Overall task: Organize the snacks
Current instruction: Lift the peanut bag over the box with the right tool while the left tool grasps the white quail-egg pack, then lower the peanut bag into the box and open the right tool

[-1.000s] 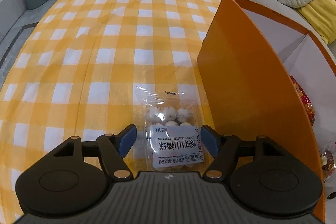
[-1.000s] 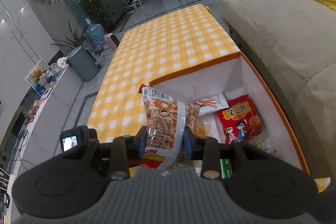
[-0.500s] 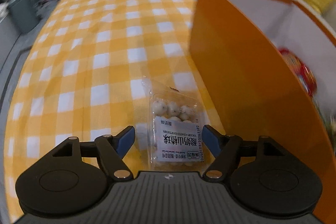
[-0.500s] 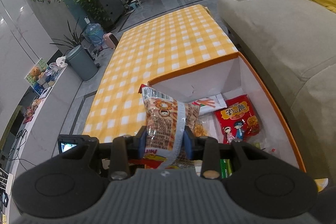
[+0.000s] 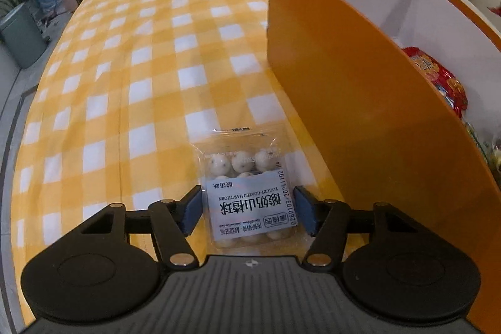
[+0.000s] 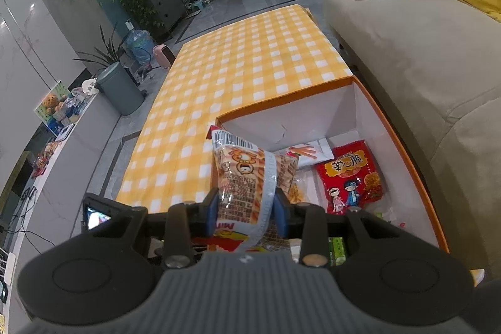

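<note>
Snacks are the matter: a clear pack of yogurt hawthorn balls (image 5: 250, 193) lies flat on the checked tablecloth (image 5: 141, 83), just beside the orange box (image 5: 360, 115). The left gripper (image 5: 247, 210) is closing around it, and its blue pads (image 5: 191, 210) seem not to press yet. The right gripper (image 6: 247, 208) holds an orange snack bag (image 6: 250, 174) firmly above the box. I think the slippery, flat pack may slide away or bump the box wall.

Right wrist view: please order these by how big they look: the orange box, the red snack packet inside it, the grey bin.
1. orange box
2. red snack packet
3. grey bin, though it stands farther away, so its true size is unsure.
</note>
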Tool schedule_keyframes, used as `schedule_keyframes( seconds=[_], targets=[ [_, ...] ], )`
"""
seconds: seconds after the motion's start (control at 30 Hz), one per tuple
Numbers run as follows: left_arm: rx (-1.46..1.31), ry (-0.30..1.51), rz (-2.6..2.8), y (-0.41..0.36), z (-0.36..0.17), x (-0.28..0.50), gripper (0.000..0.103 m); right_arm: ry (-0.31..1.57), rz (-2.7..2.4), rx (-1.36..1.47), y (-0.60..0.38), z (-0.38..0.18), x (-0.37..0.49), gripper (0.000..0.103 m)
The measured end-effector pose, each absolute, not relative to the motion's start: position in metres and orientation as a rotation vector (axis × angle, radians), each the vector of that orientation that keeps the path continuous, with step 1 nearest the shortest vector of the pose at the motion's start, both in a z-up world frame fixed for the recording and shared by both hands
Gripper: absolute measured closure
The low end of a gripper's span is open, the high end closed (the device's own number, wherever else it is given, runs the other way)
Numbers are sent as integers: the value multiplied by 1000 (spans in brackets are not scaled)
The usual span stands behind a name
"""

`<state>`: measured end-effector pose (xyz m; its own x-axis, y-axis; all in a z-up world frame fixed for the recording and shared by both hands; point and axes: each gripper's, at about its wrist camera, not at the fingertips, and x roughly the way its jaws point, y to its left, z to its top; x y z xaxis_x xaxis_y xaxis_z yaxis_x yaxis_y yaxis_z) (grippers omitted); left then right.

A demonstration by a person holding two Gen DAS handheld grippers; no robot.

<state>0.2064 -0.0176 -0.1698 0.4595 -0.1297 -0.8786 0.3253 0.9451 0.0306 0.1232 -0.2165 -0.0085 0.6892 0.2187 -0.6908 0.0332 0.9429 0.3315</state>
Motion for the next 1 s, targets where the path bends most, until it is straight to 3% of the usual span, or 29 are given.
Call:
schedule_keyframes(
  seconds=[0.3, 0.6, 1.0],
  targets=[
    [62, 1027, -227, 9, -143, 205, 34, 817, 50, 414, -256, -1, 134, 69],
    [-86, 964, -261, 32, -117, 204, 34, 886, -130, 582, -273, -25, 205, 69],
    [-171, 959, -287, 53, -111, 205, 34, 1204, -65, 102, -220, -96, 261, 68]
  ],
)
